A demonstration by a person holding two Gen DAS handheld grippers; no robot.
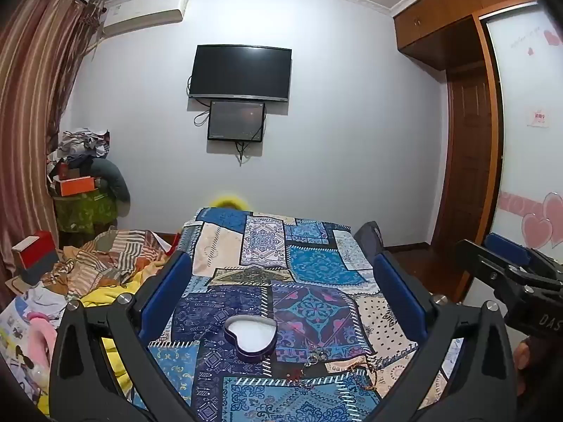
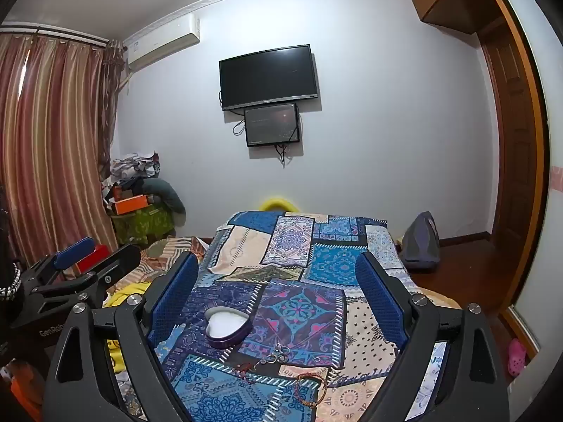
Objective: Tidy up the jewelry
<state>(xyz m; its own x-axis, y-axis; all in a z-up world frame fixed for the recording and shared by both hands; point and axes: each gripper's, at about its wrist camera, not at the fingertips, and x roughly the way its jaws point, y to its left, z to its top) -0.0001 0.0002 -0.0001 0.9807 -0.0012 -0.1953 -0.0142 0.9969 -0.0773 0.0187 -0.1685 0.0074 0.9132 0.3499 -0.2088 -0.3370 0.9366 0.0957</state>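
- Since nothing is yet gripped, you look to be at the very start: both grippers hover above the bed, the left gripper with its blue pads spread wide and empty, the right gripper likewise wide apart and holding nothing.
- The heart-shaped box lies open on the patchwork bedspread, its white lining bare, so no piece seems to be stowed so far.
- The jewelry sits just in front of the box, towards you: a cluster of silver rings, a small red-threaded piece beside it, and a beaded bracelet nearest the edge, all apart from the box.
- Your next move, I judge, calls for lowering one gripper onto a single piece; the rings are thin and flat on soft cloth, so pinch low and avoid catching the fabric.
- Around you: a dark television with a smaller screen below it on the far wall, striped curtains on the left, and a wooden wardrobe on the right.
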